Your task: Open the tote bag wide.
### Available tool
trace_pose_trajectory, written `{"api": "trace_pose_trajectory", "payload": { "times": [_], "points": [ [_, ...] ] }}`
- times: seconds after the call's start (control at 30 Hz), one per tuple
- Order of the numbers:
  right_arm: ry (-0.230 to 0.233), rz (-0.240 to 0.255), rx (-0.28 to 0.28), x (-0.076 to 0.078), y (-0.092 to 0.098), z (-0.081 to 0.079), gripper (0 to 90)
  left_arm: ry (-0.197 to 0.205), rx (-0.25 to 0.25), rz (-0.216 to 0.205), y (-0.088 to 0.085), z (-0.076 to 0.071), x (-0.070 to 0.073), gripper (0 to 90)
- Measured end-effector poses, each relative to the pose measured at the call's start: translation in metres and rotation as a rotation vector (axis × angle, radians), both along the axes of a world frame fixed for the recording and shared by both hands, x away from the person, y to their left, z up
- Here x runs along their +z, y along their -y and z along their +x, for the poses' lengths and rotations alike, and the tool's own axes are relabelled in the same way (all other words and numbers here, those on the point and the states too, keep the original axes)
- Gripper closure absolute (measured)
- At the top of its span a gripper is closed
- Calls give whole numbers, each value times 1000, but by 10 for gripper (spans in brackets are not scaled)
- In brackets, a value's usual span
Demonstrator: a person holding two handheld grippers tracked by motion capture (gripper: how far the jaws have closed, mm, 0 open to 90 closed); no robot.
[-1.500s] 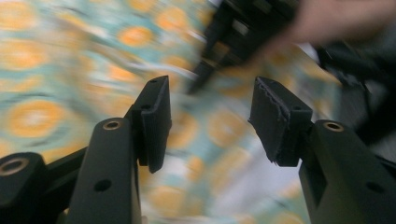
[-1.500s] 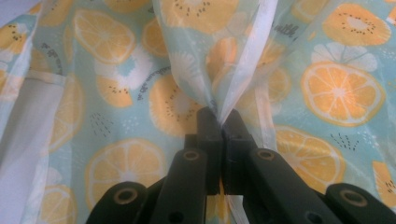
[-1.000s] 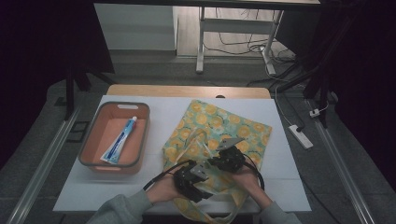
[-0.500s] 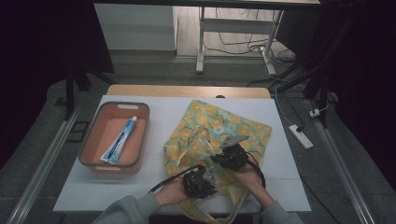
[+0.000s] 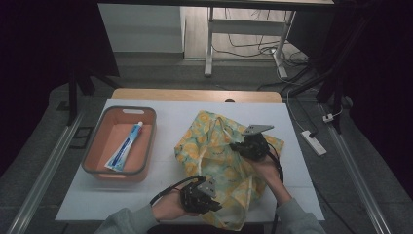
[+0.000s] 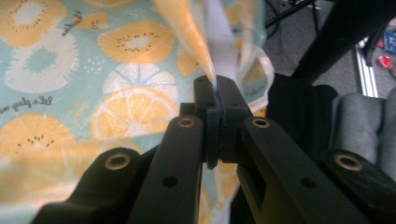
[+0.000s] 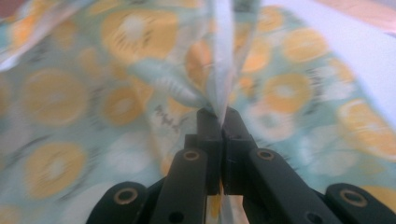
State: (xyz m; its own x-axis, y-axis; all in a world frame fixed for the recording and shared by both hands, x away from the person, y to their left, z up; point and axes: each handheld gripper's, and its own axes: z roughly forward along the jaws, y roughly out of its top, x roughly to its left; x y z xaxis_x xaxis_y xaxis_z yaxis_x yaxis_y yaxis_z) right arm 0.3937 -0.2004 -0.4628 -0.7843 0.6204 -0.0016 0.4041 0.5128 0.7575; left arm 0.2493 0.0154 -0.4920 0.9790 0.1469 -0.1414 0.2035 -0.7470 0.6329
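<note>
Reading "let's play" in small dark script among its orange and lemon slices on pale teal, the cloth bag (image 5: 219, 156) lies rumpled on the white table (image 5: 180, 112), right of the orange tray (image 5: 97, 168) holding a blue-and-white tube (image 5: 125, 146) whose lettering is too small to read. Since the earlier frame the left gripper (image 6: 217, 86) has just closed on a fold at the bag's near edge, and the right gripper (image 7: 220, 112), likewise clamped on cloth, has risen toward the bag's far side, lifting it.
</note>
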Motion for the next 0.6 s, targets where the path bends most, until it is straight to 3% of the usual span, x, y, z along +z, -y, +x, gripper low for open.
{"api": "trace_pose_trajectory", "payload": {
  "times": [0.3,0.43,0.47,0.53,0.6],
  "points": [
    [-1,3,-103,-9,9,26,883,-14,-55,-5,-5,-14,4,876],
    [-25,-14,-132,-19,10,33,883,-16,-68,-4,-5,-17,3,867],
    [-32,-22,-133,-22,10,35,883,-17,-63,-10,-6,-16,3,843],
    [-45,-35,-134,-27,9,36,883,-6,-39,-27,-7,-16,5,695],
    [-46,-35,-123,-27,8,35,883,39,14,-54,-10,-16,13,550]
  ]
}}
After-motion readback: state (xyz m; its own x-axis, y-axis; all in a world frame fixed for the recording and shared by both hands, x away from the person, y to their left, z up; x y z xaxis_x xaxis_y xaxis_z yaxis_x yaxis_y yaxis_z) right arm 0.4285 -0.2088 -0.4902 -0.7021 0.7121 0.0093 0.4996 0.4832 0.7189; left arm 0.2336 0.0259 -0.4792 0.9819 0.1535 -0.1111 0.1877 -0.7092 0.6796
